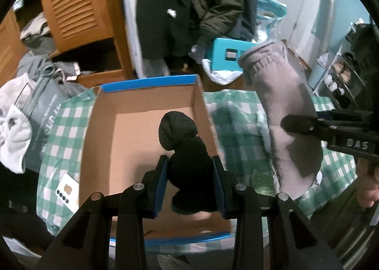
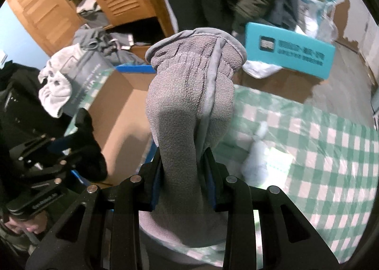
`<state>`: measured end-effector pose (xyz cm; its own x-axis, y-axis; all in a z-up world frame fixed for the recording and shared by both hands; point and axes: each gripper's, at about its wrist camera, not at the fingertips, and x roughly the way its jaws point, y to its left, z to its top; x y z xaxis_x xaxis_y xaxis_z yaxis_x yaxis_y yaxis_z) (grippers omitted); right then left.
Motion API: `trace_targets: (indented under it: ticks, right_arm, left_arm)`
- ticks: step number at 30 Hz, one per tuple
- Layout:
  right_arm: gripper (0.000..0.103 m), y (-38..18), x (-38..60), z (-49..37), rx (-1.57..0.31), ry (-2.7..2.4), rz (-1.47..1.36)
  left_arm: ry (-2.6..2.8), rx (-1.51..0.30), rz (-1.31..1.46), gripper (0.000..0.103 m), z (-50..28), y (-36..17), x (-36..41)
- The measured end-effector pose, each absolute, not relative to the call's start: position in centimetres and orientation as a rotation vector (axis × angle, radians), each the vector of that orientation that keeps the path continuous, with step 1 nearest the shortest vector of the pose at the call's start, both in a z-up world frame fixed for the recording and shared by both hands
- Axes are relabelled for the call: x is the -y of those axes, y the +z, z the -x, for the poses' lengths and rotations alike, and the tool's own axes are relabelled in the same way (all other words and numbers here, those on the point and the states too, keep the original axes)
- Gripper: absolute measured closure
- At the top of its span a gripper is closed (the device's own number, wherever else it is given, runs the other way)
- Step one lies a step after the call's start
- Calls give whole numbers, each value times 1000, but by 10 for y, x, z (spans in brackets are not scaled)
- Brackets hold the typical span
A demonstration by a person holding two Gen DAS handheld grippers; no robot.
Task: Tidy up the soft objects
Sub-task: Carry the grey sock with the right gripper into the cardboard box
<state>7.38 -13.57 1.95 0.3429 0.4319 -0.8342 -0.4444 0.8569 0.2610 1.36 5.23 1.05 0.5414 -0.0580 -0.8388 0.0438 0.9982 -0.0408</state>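
Overhead, black sock (image 1: 189, 165) above open cardboard box (image 1: 151, 101); grey glove (image 2: 189, 108) beside its rim

Dark coats (image 1: 189, 4) hang behind; a teal box (image 2: 289, 49) lies near.

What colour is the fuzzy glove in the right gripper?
Grey. The glove shows best in the right wrist view, pinched in the right gripper.

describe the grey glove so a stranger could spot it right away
Find the open cardboard box on the green checked cloth. Just right of it, the right gripper holds the grey fleece glove, cuff up. The other held item, the black sock, is knitted.
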Motion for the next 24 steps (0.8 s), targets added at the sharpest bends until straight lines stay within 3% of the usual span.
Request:
trace_targets:
  ticks: [12,24]
  right_arm:
    - [73,32,49,-72,-1078,680,73]
    - [73,7,-10,-77,-1157,726,129]
  left_arm:
    - [61,-1025,108,67,-2,-11,-121]
    - [151,-1063,151,67,0,-31,-160]
